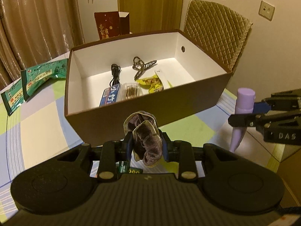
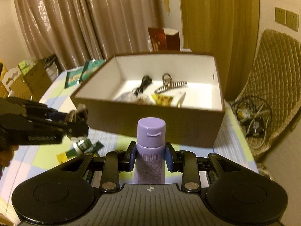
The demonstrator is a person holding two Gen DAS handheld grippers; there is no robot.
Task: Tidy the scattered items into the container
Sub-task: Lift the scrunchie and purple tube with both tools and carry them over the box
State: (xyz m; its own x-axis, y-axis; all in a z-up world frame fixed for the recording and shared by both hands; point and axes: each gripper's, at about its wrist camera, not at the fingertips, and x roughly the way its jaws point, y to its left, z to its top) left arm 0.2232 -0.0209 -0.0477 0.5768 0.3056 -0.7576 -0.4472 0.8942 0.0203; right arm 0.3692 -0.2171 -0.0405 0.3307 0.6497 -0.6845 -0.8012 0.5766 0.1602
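Both claws are loaded: left gripper [image 1: 146,145] clamps a scrunchie [image 1: 145,139], right gripper [image 2: 150,157] grips a purple tube [image 2: 150,146], both near the box [image 1: 131,113]. Cable, clip and snacks lie inside; green packets [image 1: 39,79] wait at far left.

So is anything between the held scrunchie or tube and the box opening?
Only the box's near wall lies ahead of both; scrunchie and tube must clear its rim. The opening itself shows nothing across it.

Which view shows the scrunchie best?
The left wrist view: the scrunchie sits centre frame, sharp, pinched between the left tongs, its velvet folds clear. The right wrist view shows only a small blurred bit of it at those tongs' tip, at far left.
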